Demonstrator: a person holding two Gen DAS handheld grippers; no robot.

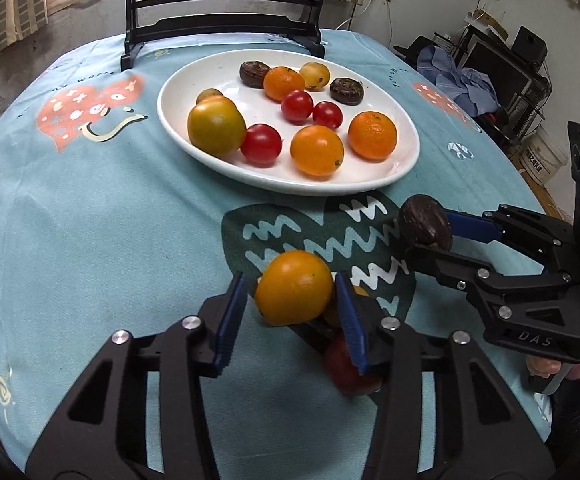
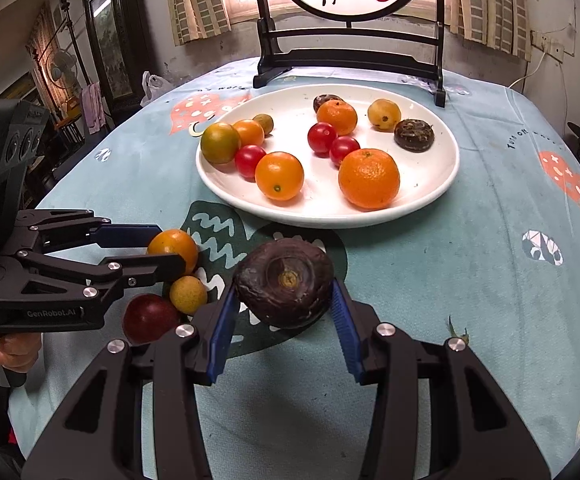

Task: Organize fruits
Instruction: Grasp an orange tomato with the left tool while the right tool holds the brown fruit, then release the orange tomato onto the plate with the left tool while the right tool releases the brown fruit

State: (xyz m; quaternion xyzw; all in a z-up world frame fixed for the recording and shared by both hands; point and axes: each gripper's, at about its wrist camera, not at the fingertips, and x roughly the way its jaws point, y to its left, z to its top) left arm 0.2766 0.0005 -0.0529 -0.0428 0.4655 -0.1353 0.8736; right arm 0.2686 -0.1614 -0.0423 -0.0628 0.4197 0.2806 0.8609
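Entry: fruit sorting, round table under a teal printed tablecloth [image 2: 470, 280]

- Left claw [image 1: 290, 280]: set narrow around an orange fruit [image 1: 294, 292] just above the cloth. The pad [image 1: 350, 320] nearer my other claw touches the fruit. A thin strip of cloth shows between the fruit and the far pad in my left wrist view, so I cannot tell whether it is truly clamped. My left hand [image 2: 9, 354] is on the grip
- Right claw [image 2: 283, 284]: closed on a dark brown wrinkled fruit [image 2: 283, 292], pads against both its sides, stem scar facing the camera, carried clear of the cloth short of the plate
- White oval plate [image 2: 330, 220]: beyond both claws at mid-table, holding three small red fruits, several orange ones, a greenish-orange one, a pale yellow one and two dark brown ones
- Loose on the cloth under my left claw: a dark red fruit [image 2: 145, 318] and a small yellow fruit [image 2: 187, 294], touching each other
- Behind the plate: a black wooden stand [image 2: 350, 60] with a round painted panel
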